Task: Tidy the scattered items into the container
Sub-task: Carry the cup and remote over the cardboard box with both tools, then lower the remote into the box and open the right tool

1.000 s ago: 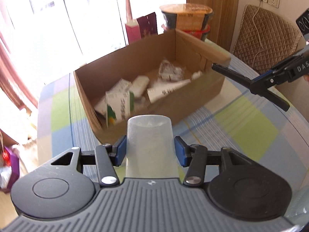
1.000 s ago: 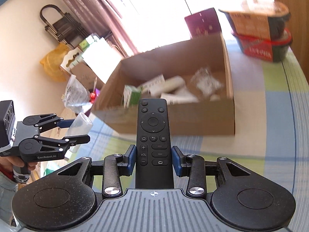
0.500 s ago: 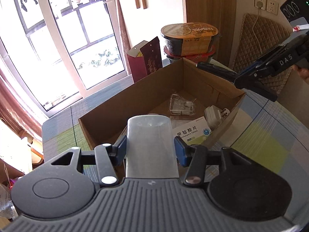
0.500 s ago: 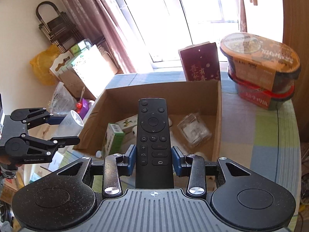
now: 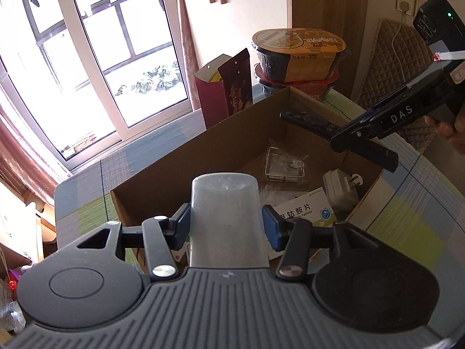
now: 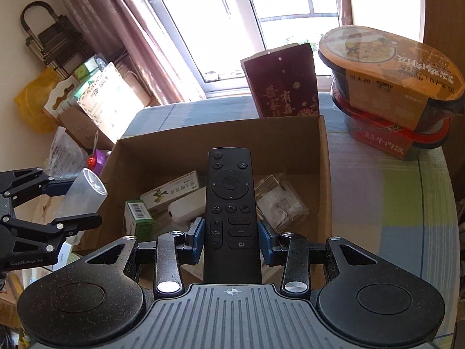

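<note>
Here the left gripper (image 5: 226,224) pinches a translucent plastic cup (image 5: 226,203) above the near edge of the cardboard box (image 5: 203,145) on the checked surface (image 5: 407,212). Rightward, the right gripper (image 6: 231,238) clamps a black remote (image 6: 229,203) over the box's interior, above medicine packets (image 6: 174,192).

tablet box (image 5: 302,212) print half hidden; hand (image 5: 453,128) cut off at edge

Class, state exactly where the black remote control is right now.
The remote control is clamped in the right gripper, held above the open cardboard box, with the left gripper's cup at left.
</note>
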`<state>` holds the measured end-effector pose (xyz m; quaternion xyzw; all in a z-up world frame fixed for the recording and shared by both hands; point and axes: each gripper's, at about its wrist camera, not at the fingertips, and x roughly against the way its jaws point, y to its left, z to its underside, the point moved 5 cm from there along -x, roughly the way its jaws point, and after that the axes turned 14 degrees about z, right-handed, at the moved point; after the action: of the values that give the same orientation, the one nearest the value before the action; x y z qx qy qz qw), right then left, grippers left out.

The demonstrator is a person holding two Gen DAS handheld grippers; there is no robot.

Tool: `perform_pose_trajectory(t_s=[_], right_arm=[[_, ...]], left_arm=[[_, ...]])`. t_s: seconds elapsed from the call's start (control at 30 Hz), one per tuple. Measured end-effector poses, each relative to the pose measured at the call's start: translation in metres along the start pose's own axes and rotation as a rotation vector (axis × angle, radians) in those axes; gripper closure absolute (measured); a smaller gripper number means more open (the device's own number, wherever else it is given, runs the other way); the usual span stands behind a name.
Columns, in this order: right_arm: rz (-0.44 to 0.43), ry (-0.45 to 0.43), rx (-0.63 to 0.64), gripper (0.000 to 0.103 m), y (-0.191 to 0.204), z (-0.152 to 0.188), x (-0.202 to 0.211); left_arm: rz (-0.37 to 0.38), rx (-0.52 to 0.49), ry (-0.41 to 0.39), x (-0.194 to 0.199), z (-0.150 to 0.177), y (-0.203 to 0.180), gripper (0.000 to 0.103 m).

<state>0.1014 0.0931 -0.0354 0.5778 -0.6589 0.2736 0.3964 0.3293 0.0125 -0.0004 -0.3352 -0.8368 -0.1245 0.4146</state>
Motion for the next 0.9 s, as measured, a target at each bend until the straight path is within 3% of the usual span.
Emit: perform_pose_trajectory(t_s=[0.43, 0.73, 0.9], right_arm=[[0.121, 0.044, -0.002, 0.062, -0.002, -0.004, -0.037], [0.315, 0.038, 0.159, 0.062, 0.011, -0.008, -0.069], [0.382, 0.029, 0.234, 0.062, 0.019, -0.010, -0.080]], left_arm=[[-0.011, 0.025, 0.023, -0.017, 0.006, 0.017, 0.056], [-0.006, 0.037, 0.025, -0.026, 0.007, 0.025, 0.056], [-0.003, 0.045, 0.028, -0.031, 0.008, 0.029, 0.056]])
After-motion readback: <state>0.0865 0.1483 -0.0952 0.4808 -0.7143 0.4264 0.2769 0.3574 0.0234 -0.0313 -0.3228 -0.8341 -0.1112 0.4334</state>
